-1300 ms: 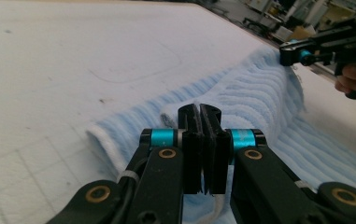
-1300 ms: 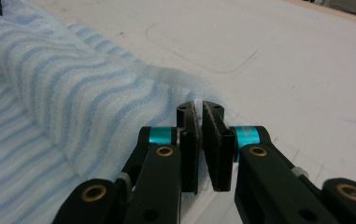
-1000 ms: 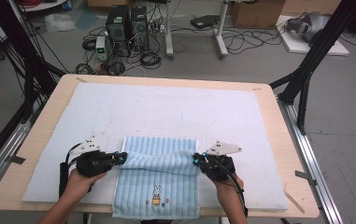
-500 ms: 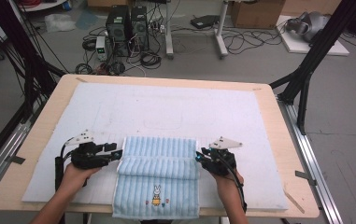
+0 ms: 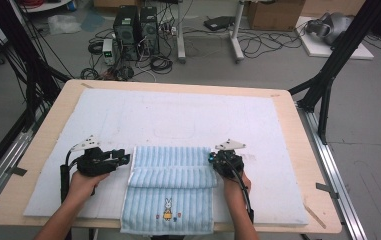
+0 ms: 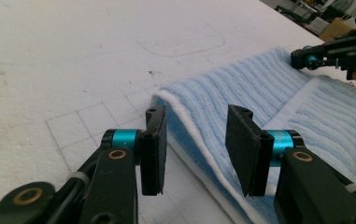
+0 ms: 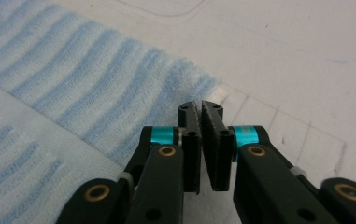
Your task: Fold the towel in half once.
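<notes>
**Both grippers set at the ends of the towel's fold**

We hold our left gripper [image 6: 194, 156] with its jaws partly open and empty, having just narrowed a little; the folded edge of the blue striped towel [image 5: 170, 187] lies just ahead of and between them, ready to be pinched. Our right gripper [image 7: 200, 144] has just closed, its jaws nearly together at the towel's corner; we cannot tell if cloth is caught. The towel rests on the white mat [image 5: 188, 115], rabbit end nearest us.

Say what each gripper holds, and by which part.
Nothing is held. The left gripper stands open at the towel's folded edge; the right gripper is shut beside its corner, gripping nothing.
</notes>
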`<state>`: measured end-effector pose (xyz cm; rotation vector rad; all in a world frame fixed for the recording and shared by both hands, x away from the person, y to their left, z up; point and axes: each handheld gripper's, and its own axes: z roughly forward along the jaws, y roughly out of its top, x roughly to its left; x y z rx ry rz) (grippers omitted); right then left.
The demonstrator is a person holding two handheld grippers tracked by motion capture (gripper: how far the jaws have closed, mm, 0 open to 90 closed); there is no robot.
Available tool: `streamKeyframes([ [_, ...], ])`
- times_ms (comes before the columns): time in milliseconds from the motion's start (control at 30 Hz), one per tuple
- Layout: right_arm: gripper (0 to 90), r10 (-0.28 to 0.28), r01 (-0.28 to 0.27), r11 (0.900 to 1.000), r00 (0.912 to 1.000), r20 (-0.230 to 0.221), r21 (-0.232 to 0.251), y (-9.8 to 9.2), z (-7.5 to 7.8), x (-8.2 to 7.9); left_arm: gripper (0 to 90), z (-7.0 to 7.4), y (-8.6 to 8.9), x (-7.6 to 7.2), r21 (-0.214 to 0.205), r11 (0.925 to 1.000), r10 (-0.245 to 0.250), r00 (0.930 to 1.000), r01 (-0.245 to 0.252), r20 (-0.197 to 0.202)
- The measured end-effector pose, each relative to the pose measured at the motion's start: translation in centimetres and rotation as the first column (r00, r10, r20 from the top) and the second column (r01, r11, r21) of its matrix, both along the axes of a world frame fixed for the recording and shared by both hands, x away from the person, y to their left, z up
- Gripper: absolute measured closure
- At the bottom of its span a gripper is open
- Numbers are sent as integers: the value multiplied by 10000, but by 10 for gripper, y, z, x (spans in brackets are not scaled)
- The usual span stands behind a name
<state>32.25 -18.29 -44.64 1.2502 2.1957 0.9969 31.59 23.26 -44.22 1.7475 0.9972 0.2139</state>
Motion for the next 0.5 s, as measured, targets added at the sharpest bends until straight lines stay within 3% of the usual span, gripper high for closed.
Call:
streamKeyframes([
  [100, 722, -68, 65, 9999, 9997, 226, 115, -2, 5, -3, 582, -1, -6, 8, 10, 10000, 61, 9997, -61, -232],
  [233, 582, -374, 371, 9982, 9993, 54, 477, -8, 4, -4, 566, -5, -19, 17, 767, 9968, 235, 9992, -211, -310],
  [333, 518, -455, 444, 9980, 9987, 241, 452, -9, 5, -5, 655, -8, -28, 21, 1825, 9828, 302, 9995, -288, -49],
  [467, 567, -241, 230, 9991, 9993, 293, 370, -6, 5, -6, 847, -8, -34, 25, 2558, 9643, 640, 9977, -678, 231],
  [500, 568, -179, 171, 9994, 9994, 283, 296, -5, 5, -6, 848, -8, -35, 27, 2751, 9581, 772, 9968, -804, 224],
])
